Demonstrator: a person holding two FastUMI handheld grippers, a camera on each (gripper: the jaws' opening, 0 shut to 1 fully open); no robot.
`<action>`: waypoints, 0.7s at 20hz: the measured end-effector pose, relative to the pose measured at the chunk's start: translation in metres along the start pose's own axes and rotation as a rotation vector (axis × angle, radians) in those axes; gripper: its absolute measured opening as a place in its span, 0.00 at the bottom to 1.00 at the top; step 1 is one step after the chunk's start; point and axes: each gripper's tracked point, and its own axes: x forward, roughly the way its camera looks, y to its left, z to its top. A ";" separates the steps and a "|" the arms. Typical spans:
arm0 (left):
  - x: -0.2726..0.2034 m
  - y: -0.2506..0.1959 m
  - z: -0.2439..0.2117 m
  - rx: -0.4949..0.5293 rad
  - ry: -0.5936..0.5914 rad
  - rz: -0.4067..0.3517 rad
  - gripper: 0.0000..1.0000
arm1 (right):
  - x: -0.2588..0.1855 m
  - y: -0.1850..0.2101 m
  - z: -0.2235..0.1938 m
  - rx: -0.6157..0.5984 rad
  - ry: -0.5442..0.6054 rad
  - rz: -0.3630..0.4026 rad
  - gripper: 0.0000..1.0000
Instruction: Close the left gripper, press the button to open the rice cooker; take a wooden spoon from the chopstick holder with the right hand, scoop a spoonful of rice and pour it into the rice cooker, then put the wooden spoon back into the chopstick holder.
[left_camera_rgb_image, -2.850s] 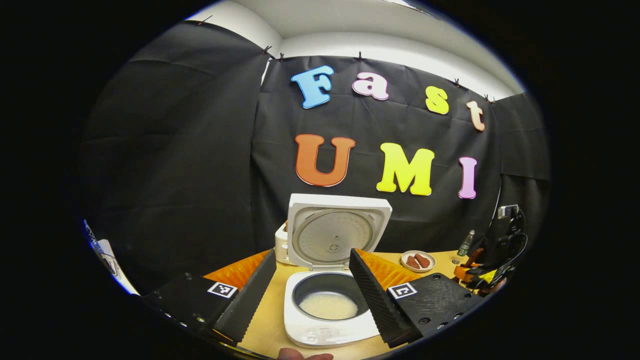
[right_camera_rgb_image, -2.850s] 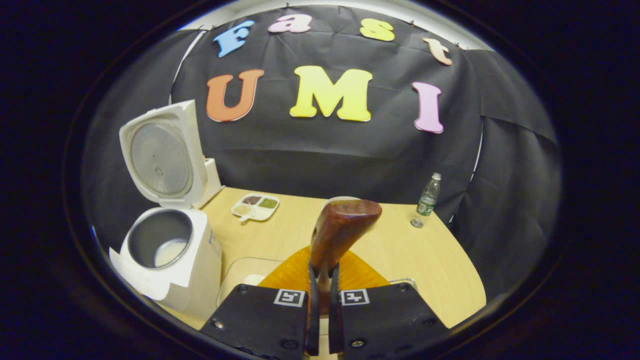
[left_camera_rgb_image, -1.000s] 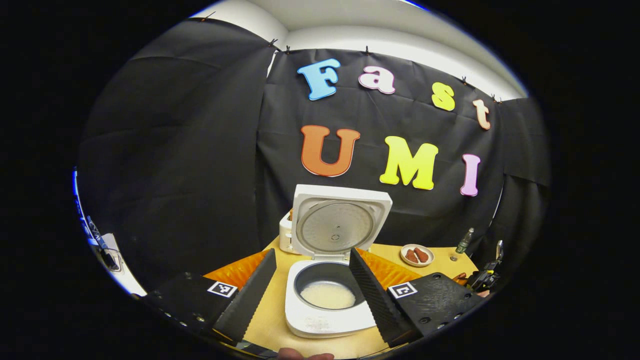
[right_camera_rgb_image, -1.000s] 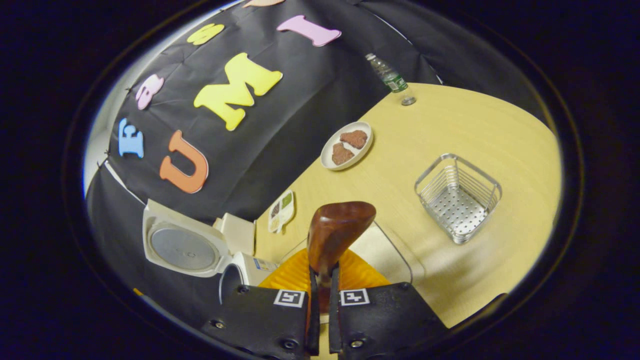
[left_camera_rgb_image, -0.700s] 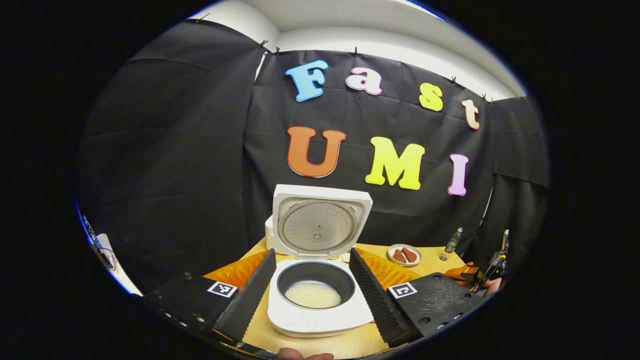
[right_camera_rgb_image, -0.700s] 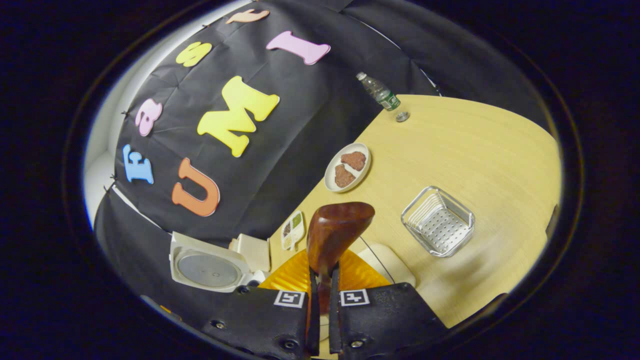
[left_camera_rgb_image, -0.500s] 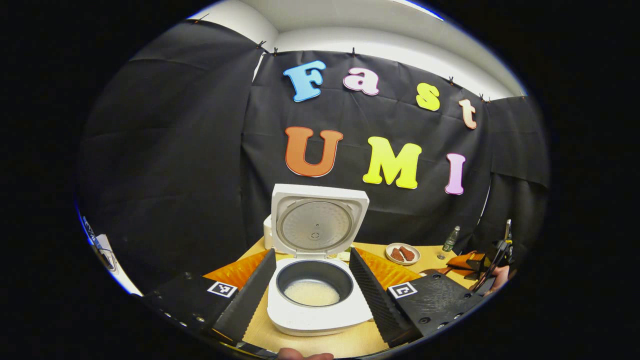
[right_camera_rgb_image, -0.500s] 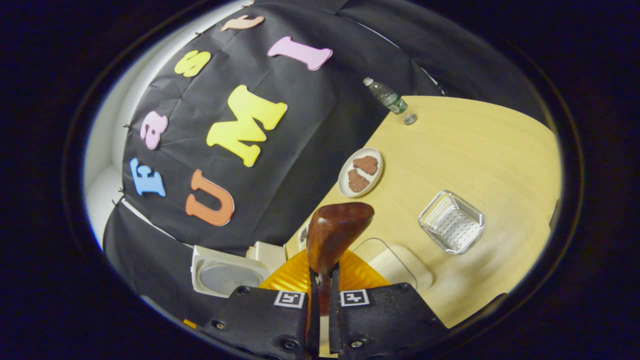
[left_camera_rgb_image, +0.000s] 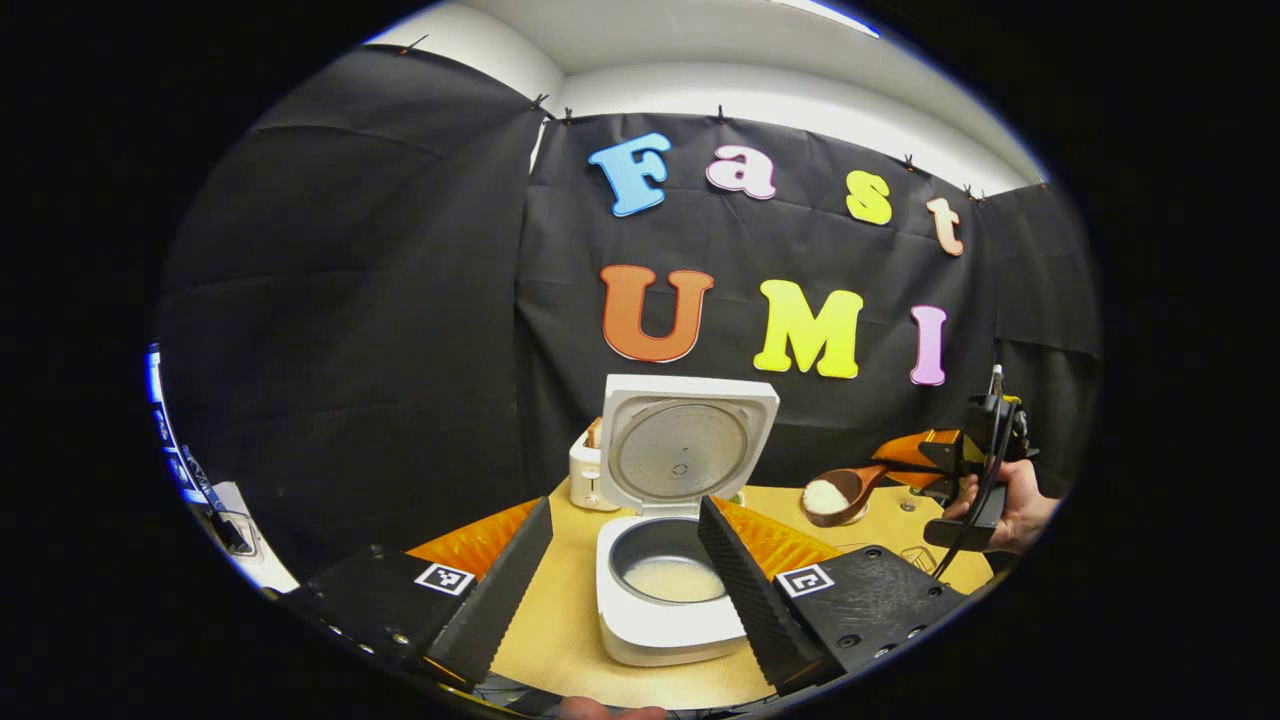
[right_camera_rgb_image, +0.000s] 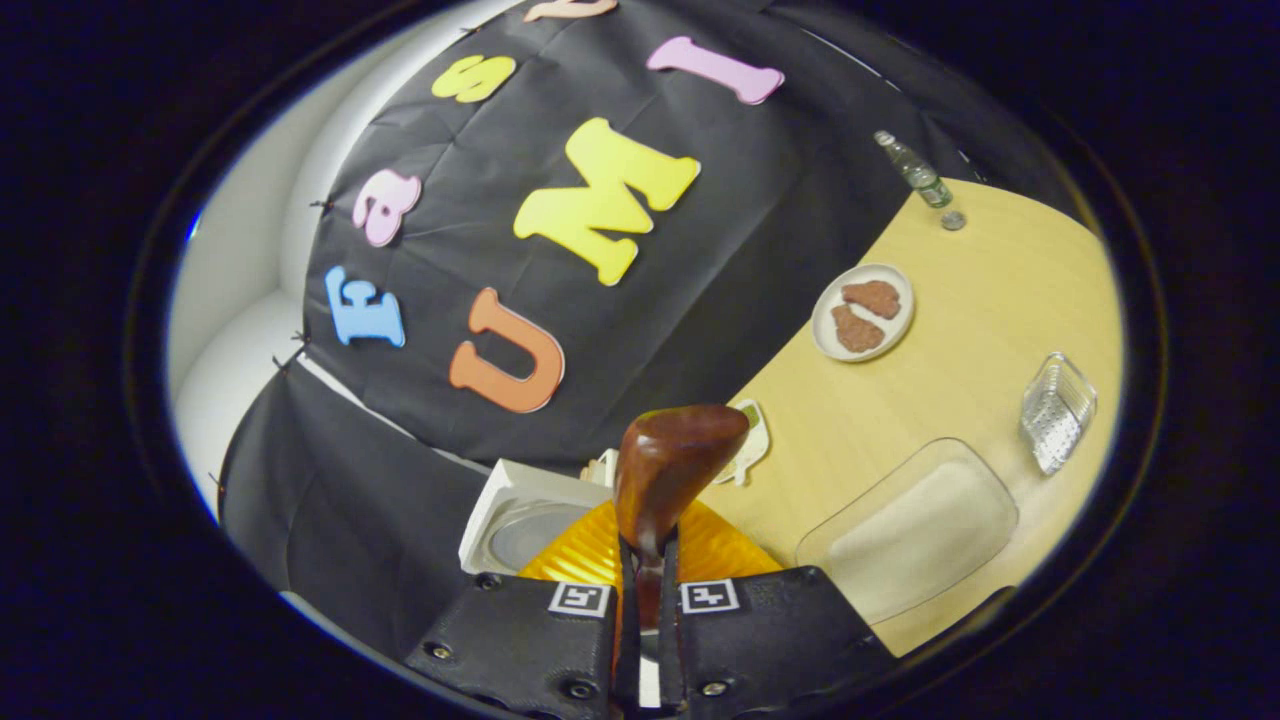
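Right gripper (right_camera_rgb_image: 640, 640) pinches a rice-filled wooden spoon (left_camera_rgb_image: 838, 491) right of the open rice cooker (left_camera_rgb_image: 670, 590) (left gripper (left_camera_rgb_image: 620, 580) spread wide).

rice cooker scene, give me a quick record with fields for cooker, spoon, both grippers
cooker: white rice cooker, lid up, some rice in the pot
spoon: brown wooden spoon, rice in bowl, held in the air right of the cooker
right gripper: shut on the spoon handle
left gripper: open, fingers either side of the cooker
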 end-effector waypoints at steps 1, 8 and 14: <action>-0.001 0.006 -0.002 0.000 0.000 0.009 0.94 | 0.009 0.006 -0.009 -0.024 0.020 -0.004 0.12; -0.017 0.051 -0.005 0.017 -0.012 0.096 0.94 | 0.054 0.026 -0.057 -0.251 0.108 -0.053 0.12; -0.026 0.063 -0.022 0.002 0.005 0.125 0.94 | 0.069 0.030 -0.074 -0.471 0.119 -0.103 0.12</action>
